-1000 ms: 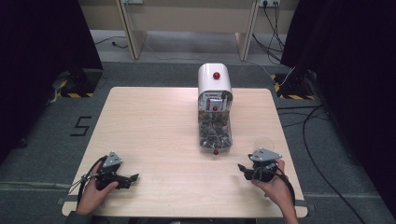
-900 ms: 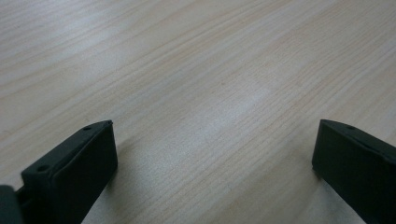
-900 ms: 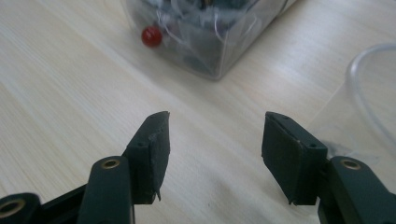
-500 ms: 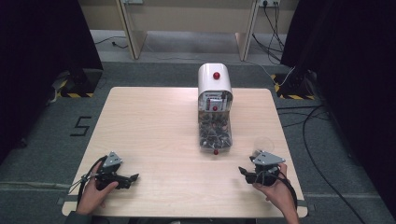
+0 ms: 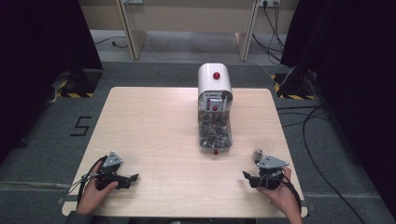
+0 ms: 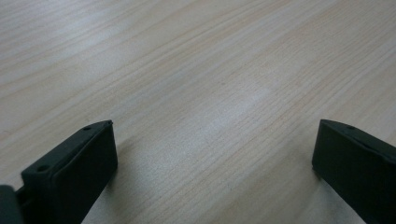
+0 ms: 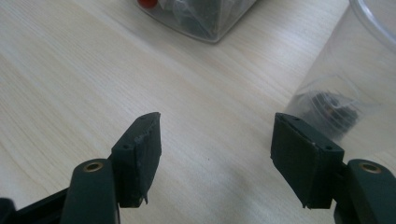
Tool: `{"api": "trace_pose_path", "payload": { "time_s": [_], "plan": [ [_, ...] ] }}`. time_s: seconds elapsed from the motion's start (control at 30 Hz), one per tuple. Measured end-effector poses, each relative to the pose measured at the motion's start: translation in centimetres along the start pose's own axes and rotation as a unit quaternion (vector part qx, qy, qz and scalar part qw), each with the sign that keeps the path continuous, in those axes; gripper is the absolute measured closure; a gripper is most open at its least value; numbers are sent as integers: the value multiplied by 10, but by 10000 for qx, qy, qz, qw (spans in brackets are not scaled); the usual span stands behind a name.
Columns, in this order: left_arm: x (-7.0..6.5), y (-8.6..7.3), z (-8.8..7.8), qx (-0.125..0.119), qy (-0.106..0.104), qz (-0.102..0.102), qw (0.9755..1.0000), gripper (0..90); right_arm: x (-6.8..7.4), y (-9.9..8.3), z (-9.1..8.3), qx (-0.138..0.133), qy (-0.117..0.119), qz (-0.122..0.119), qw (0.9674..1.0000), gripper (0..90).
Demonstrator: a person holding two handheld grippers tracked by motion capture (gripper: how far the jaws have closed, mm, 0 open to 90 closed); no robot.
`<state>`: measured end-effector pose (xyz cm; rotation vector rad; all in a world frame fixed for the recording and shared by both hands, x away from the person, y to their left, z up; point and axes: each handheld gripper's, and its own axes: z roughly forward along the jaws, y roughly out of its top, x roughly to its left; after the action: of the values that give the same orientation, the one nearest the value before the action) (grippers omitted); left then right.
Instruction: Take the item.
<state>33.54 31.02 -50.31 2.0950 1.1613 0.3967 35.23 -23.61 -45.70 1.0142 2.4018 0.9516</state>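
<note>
Pale wooden table lies bare before my left gripper, jaws wide, while my right gripper, also wide, should probably swing squarely toward the clear plastic cup beside the dispenser.

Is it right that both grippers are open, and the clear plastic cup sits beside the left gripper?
Not quite. Both the left gripper and the right gripper have their jaws apart, but the clear plastic cup stands beside the right gripper, not the left. The high view shows it, as does the right gripper view.
</note>
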Motion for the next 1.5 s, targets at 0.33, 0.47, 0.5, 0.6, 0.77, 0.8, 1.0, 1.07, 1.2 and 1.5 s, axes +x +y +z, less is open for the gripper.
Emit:
{"api": "trace_pose_path", "payload": {
  "time_s": [0.33, 0.47, 0.5, 0.6, 0.77, 0.8, 1.0, 1.07, 1.2, 1.5],
  "plan": [
    [0, 0, 0, 0, 0, 1, 10000, 0, -2, -10, -1, 74, -70, 78, 9999, 349],
    [0, 0, 0, 0, -1, 0, 10000, 0, -3, -13, -1, 157, -103, 122, 9997, 349],
    [0, 0, 0, 0, -1, 1, 10000, 0, -3, -14, -1, 174, -107, 110, 9997, 349],
    [0, 0, 0, 0, 0, 0, 10000, 0, -3, -16, -1, 213, -135, 133, 9996, 349],
    [0, 0, 0, 1, 0, 1, 10000, 0, -3, -20, 0, 310, -126, 157, 9993, 345],
    [0, 0, 0, 1, 0, 1, 10000, 0, -2, -22, 1, 393, -133, 147, 9990, 332],
    [0, 0, 0, 1, 0, 1, 10000, 0, 0, -31, 2, 270, 110, 476, 9984, 275],
    [0, 0, 0, 0, 0, 0, 10000, 0, 0, -34, 1, 188, 111, 449, 9988, 274],
    [0, 0, 0, 1, 0, 1, 10000, 0, 4, -39, -3, 116, 63, 538, 9985, 273],
    [0, 0, 0, 0, 0, -1, 10000, 0, 11, -42, -8, 158, -3, 576, 9982, 267]
  ]
}}
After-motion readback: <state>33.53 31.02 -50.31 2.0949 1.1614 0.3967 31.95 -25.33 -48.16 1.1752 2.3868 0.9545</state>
